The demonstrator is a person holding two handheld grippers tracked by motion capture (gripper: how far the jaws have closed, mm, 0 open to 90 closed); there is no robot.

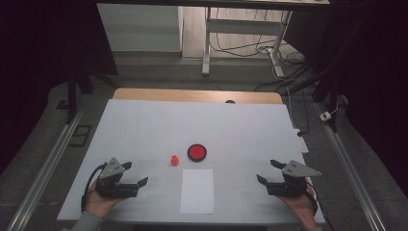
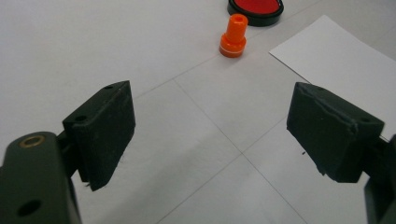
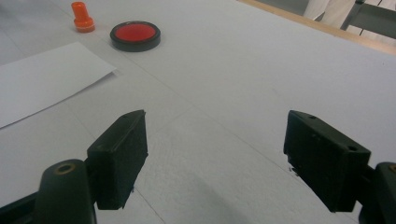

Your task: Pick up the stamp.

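A small orange stamp point(image 1: 174, 160) stands upright near the table's middle, beside a round red ink pad point(image 1: 197, 152) in a black case. A white sheet of paper point(image 1: 197, 190) lies in front of them. My left gripper point(image 1: 134, 173) rests at the front left, open and holding nothing; from it the orange stamp point(image 2: 233, 36), the ink pad point(image 2: 256, 8) and the paper point(image 2: 337, 59) lie ahead. My right gripper point(image 1: 269, 171) rests at the front right, open with bare table between its jaws; its view shows the stamp point(image 3: 82, 17), the pad point(image 3: 135, 35) and the paper point(image 3: 44, 78) off to the left.
The white table top point(image 1: 144, 130) has a wooden strip along its far edge. Beyond it stand a desk frame point(image 1: 240, 33) and loose cables on the floor. A rail point(image 1: 48, 163) runs along each side of the table.
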